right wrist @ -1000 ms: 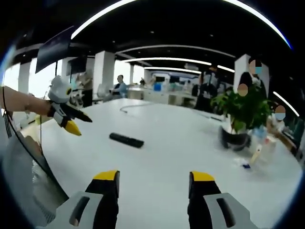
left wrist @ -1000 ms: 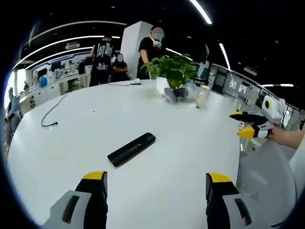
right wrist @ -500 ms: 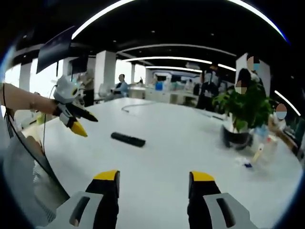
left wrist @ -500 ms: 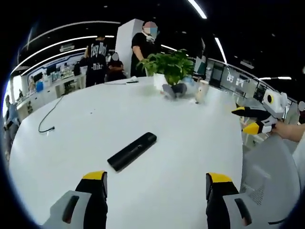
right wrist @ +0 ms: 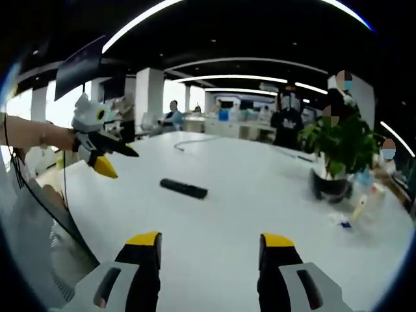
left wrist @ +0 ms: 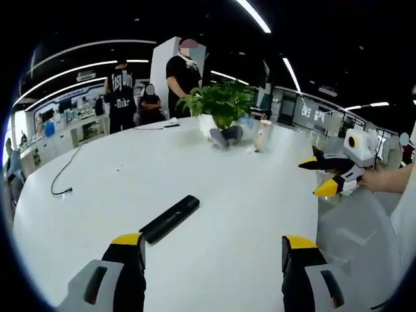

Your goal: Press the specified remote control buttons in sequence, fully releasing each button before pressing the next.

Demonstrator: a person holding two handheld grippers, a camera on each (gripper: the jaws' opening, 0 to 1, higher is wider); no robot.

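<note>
In the left gripper view, the left gripper (left wrist: 209,250), grey-bodied with black, yellow-tipped jaws, holds its jaws spread wide with nothing between them. At the right edge of that view the right gripper (left wrist: 321,175) hangs in the air, its two yellow-tipped jaws parted, gripped by the person's right hand (left wrist: 383,182) on a bare forearm. In the right gripper view, the right gripper's own jaws stand wide apart and empty. The left gripper appears at that view's left edge, held aloft by the left hand (right wrist: 62,138), jaws parted.
</note>
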